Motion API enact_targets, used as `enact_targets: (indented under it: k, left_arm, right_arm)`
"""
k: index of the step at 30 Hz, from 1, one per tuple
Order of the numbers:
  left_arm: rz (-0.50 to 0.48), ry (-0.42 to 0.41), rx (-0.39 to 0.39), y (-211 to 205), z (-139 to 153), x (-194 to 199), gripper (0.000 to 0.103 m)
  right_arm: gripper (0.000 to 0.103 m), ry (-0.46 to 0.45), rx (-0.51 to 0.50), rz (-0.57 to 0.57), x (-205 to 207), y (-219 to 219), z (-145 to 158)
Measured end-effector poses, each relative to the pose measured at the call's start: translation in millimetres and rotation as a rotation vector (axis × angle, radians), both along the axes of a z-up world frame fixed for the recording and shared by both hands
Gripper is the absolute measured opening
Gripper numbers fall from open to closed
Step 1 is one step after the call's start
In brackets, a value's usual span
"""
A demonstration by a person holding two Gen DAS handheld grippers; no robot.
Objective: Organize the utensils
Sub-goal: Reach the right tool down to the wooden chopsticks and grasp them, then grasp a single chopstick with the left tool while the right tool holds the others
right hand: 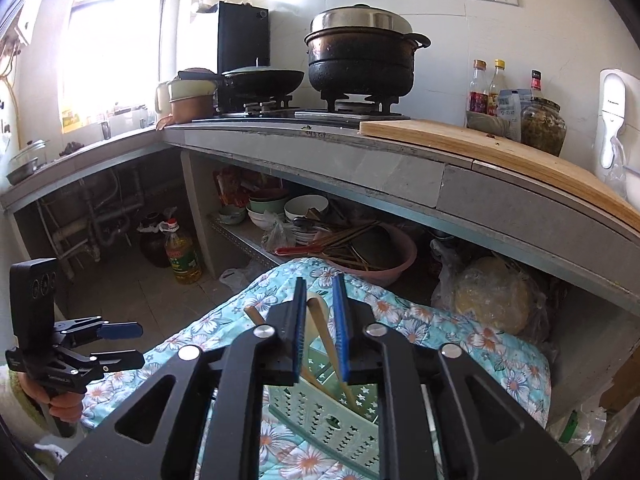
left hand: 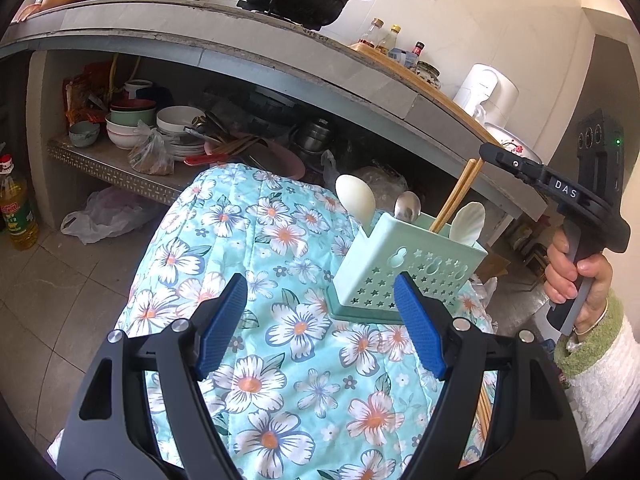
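the holder (left hand: 404,264) stands on the flowered cloth (left hand: 280,320), toward its right edge as the left wrist view shows it, with its near corner turned to the camera. in it stand two white spoons (left hand: 354,198), a metal spoon (left hand: 407,205) and the chopsticks (left hand: 456,196), which lean up and to the right out of the top.

the right tongs (right hand: 318,320) sit right over the holder with the chopsticks' upper ends in the gap. the jaws stand a little apart, and from the right wrist view the pads look clear of the wood, so i judge the chopsticks released, resting on the holder alone. the left tongs (left hand: 320,320) are wide open and hold nothing; they hover over the cloth near the holder's left side, not touching it.

risks, as i judge them: the chopsticks lean steeply, so if the right tongs pull back at an angle a pad could drag them out again. the holder is light, sits on soft quilted cloth near its edge and is not steadied by the left tongs; a nudge could tip it and spill everything.

another pair of chopsticks (left hand: 484,412) lies at the cloth's right edge, partly hidden.
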State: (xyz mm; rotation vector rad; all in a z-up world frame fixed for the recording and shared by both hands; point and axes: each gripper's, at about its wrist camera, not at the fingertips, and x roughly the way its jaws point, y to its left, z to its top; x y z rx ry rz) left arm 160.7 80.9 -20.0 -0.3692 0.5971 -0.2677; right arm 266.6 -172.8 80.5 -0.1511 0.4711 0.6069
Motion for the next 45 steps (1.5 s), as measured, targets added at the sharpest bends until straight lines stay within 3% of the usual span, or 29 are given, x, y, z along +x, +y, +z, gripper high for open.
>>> enact_targets:
  k: [7, 13, 17, 25, 30, 35, 39, 45]
  left_arm:
    - [-0.012, -0.004, 0.01, -7, 4, -3, 0.072]
    - [-0.053, -0.005, 0.046, -22, 7, -8, 0.072]
    - [-0.106, 0.009, 0.061, -39, 2, -10, 0.072]
    - [-0.222, 0.078, 0.078, -81, -21, -16, 0.072]
    - [-0.313, 0.143, 0.077, -113, -42, -25, 0.072]
    - [-0.394, 0.183, 0.088, -143, -56, -35, 0.071]
    - [-0.456, 0.201, 0.082, -162, -59, -36, 0.061]
    - [-0.538, 0.243, 0.065, -191, -65, -26, 0.049]
  right_arm:
    - [0.031, 0.0, 0.098, -0.01, -24, -25, 14]
    - [0.037, 0.052, 0.206, -0.092, -60, -77, 7]
    - [0.037, 0.178, 0.242, -0.191, -81, -116, -29]
    - [0.037, 0.582, 0.348, -0.335, -98, -177, -154]
    - [0.032, 0.724, 0.433, -0.373, -99, -195, -206]
    - [0.023, 0.774, 0.452, -0.367, -96, -197, -228]
    - [0.014, 0.779, 0.469, -0.361, -93, -202, -235]
    - [0.012, 0.788, 0.511, -0.334, -90, -207, -242]
